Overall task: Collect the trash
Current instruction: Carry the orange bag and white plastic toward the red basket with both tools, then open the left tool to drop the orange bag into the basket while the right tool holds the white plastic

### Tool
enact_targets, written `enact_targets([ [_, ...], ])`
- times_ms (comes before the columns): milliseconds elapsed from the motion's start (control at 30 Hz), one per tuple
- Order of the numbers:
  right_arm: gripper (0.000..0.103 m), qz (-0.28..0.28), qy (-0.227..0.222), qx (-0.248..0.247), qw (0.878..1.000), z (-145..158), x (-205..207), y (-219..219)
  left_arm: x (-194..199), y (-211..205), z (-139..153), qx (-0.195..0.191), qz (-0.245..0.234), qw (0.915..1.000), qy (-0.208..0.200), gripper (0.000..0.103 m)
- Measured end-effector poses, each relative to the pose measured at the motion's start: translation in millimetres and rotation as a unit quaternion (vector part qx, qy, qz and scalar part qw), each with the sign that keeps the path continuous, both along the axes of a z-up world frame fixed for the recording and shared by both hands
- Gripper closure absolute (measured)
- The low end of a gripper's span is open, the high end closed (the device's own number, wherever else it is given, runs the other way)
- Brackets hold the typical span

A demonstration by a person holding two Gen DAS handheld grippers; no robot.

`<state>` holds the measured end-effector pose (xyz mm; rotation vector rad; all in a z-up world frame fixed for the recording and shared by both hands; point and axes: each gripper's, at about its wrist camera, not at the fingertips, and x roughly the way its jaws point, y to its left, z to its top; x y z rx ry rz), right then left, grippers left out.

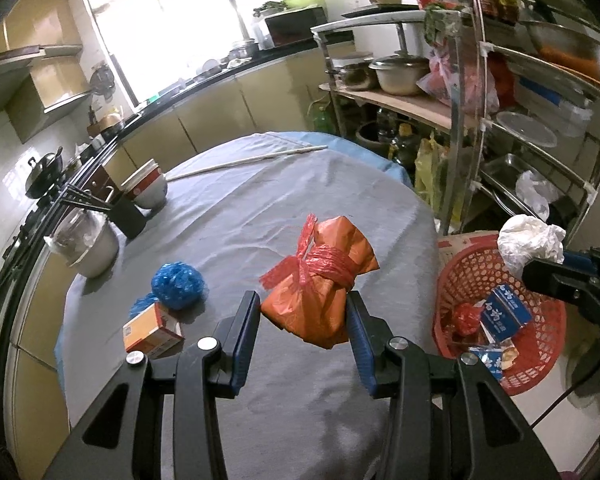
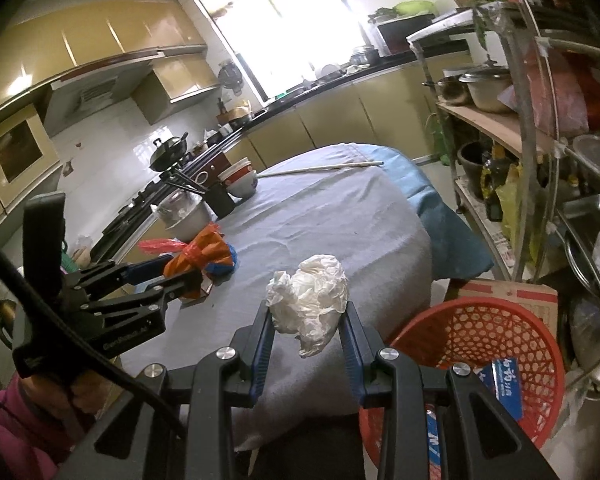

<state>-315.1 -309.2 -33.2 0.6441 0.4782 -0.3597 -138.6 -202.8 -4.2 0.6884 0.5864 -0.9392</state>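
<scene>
My left gripper (image 1: 303, 312) is shut on an orange bag bundle (image 1: 320, 284) tied with red plastic, held above the grey table (image 1: 260, 208); it also shows in the right wrist view (image 2: 198, 256). My right gripper (image 2: 306, 320) is shut on a crumpled white plastic wad (image 2: 312, 300), seen in the left wrist view (image 1: 530, 240) above the red basket (image 1: 548, 344). The basket (image 2: 500, 332) holds blue-white cartons (image 1: 508, 312) and a red wad (image 1: 466, 318). A blue plastic ball (image 1: 178, 280) and an orange box (image 1: 152, 332) lie on the table.
A steel pot (image 1: 88, 244), a black chopstick holder (image 1: 128, 212), stacked bowls (image 1: 146, 186) and a long stick (image 1: 244, 162) are on the table's far side. A metal rack (image 1: 520, 100) full of pots stands right. A cardboard box (image 2: 508, 292) sits behind the basket.
</scene>
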Motion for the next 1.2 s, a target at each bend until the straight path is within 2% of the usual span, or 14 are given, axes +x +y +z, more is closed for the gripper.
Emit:
enact_targets([
  [633,0.068,-0.043,0.009,0.029,0.999,-25,-40,-18,-48,-34,-18,0.034,-0.062,0.9974,-0.016,0.058],
  [1200,0.068,-0.118,0.033,0.059,0.991,-53,-101,-43,-101,-73,-35,0.057,-0.147,0.9875,-0.008,0.058],
])
